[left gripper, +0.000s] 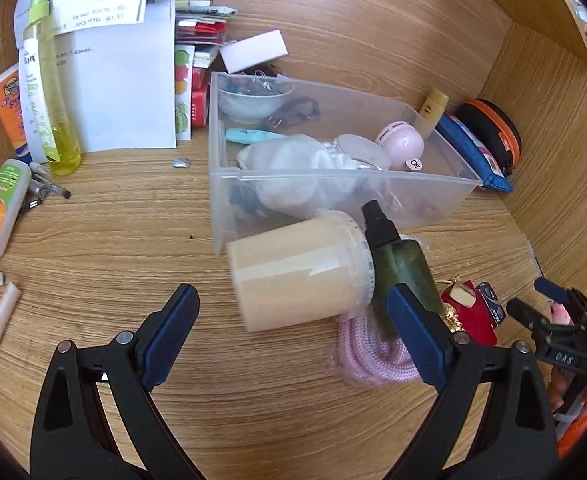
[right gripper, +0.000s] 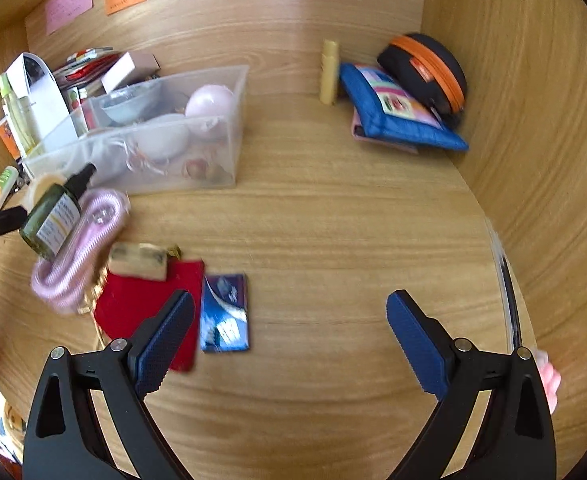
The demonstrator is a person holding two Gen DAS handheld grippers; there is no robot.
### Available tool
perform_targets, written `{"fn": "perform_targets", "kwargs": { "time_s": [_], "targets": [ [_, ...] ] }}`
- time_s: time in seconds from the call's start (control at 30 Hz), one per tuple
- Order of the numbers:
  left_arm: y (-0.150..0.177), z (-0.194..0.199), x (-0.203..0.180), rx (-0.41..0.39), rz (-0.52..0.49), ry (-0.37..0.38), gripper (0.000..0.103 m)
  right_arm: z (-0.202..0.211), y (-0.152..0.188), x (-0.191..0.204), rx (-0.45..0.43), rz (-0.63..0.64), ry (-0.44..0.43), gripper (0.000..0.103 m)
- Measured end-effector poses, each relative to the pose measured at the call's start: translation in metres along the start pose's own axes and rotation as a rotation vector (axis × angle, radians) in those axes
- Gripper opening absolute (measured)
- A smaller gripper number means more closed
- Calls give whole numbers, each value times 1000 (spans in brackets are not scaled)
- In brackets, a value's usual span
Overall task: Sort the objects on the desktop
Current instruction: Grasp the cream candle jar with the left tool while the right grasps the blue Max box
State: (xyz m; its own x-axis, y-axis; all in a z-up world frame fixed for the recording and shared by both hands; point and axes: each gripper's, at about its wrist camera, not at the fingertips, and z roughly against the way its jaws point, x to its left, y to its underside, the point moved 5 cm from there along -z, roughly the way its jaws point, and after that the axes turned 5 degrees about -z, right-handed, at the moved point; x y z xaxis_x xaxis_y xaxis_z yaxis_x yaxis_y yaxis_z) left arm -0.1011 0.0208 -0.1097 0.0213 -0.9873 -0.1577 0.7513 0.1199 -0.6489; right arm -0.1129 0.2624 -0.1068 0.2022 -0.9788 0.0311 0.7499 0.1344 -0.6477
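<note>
Both your left tongs (left gripper: 291, 334) and right tongs (right gripper: 291, 338) gape empty; closing carelessly could roll the cream jar (left gripper: 297, 272) into the green spray bottle (left gripper: 403, 264).

your desk (right gripper: 333, 208) is matt wood grain. the bin (left gripper: 425, 196) is frosted clear plastic, the green bottle (left gripper: 405, 268) glossy plastic, the pink cord (left gripper: 373, 360) braided cloth, the pouch (right gripper: 145, 304) red cloth, and your gripper pads (right gripper: 165, 336) ribbed blue.
</note>
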Motion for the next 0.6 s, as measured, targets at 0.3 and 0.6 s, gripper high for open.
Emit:
{"fn": "perform_targets", "kwargs": {
  "time_s": [0.3, 0.6],
  "targets": [
    [-7, -10, -7, 6, 11, 9, 96, -5, 5, 10, -29, 74, 16, 95],
    [-4, -17, 16, 12, 64, -61, 96, -18, 7, 12, 25, 62, -26, 65]
  ]
}}
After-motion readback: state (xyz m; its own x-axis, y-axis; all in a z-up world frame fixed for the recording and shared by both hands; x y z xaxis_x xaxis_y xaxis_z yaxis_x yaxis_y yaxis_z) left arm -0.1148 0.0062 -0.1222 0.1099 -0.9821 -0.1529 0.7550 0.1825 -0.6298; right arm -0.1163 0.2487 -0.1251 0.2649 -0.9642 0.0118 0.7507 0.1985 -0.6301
